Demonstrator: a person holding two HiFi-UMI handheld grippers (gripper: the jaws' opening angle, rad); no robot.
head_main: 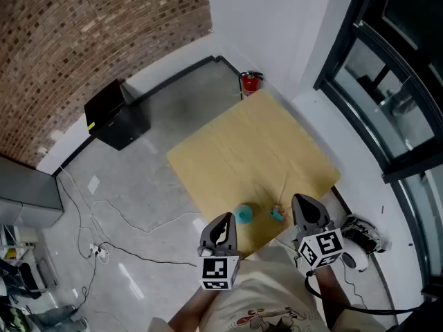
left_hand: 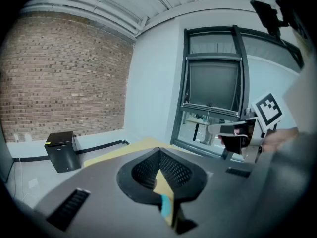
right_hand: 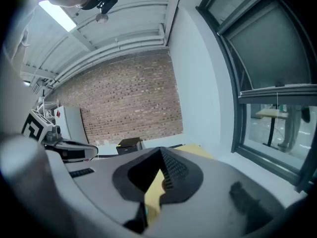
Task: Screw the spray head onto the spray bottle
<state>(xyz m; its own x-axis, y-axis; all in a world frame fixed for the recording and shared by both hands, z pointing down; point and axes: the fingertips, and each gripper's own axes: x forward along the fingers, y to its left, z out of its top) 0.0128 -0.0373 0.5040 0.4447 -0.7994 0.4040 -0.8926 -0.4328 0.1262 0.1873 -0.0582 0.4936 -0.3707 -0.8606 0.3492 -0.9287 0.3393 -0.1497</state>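
Observation:
In the head view a small teal spray bottle (head_main: 243, 214) stands near the front edge of the wooden table (head_main: 242, 151). Just to its right lies the teal spray head (head_main: 277, 214), its thin tube running away from me. My left gripper (head_main: 223, 221) hovers at the table's front edge, a little left of the bottle, shut and empty. My right gripper (head_main: 303, 204) hovers right of the spray head, also shut and empty. In the left gripper view the jaws (left_hand: 159, 152) are shut, and a sliver of the teal bottle (left_hand: 166, 205) shows through the slot. The right gripper view shows its own gripper (right_hand: 161, 152) shut too.
A red fire extinguisher (head_main: 250, 82) stands on the floor past the table's far corner. A black box (head_main: 114, 116) sits by the brick wall. Cables (head_main: 104, 247) trail over the floor at the left. Shoes (head_main: 360, 237) lie to the table's right, beside the window wall.

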